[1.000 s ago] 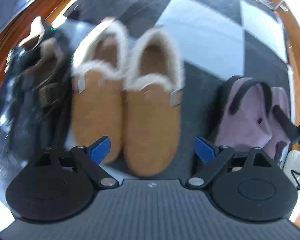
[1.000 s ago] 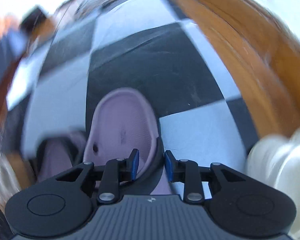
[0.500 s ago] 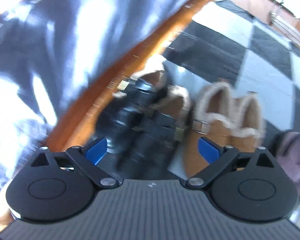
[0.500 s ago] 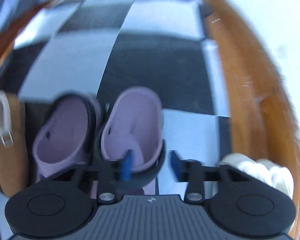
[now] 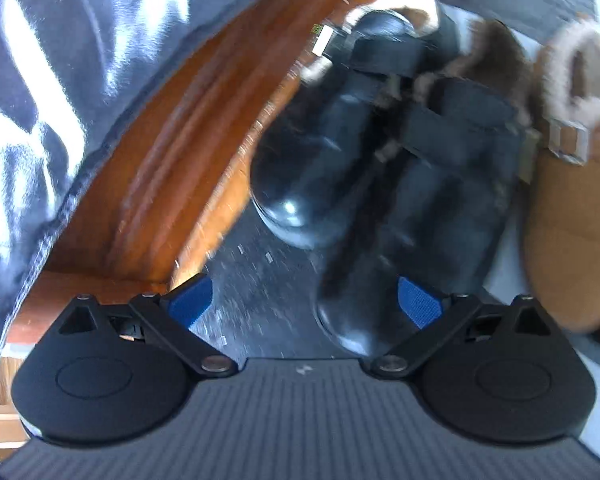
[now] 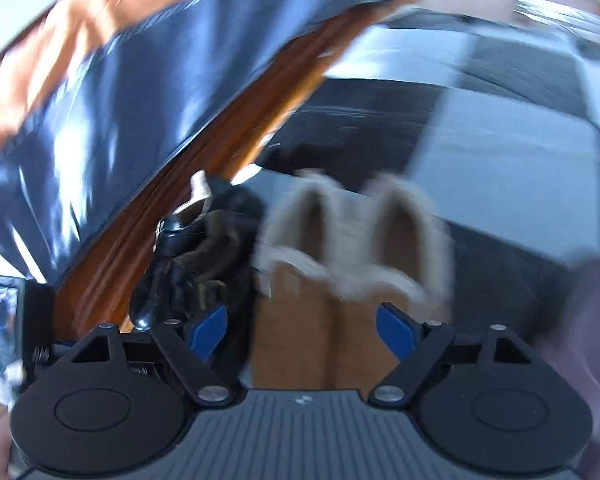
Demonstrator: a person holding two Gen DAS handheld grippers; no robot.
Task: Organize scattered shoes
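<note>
Left wrist view: your left gripper (image 5: pixel 305 305) hangs spread wide and empty over the black clogs (image 5: pixel 384 168) by the wooden skirting (image 5: pixel 172 168); stiff, glossy, likely slippery, so pinch the strap.
Right wrist view: your right gripper (image 6: pixel 305 330) is opening, nothing between its jaws, above the tan slippers (image 6: pixel 332 300); soft, light, so grip a heel rim.

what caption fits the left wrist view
Open left tongs hover over black shoes beside a tan slipper.

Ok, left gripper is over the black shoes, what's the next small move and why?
Probably lower the left gripper onto the nearer black shoe and close. Its jaws stand wide and empty with that shoe's toe between them, and the other black shoe sits askew beside it against the wooden edge, unlike the aligned tan slippers.
</note>
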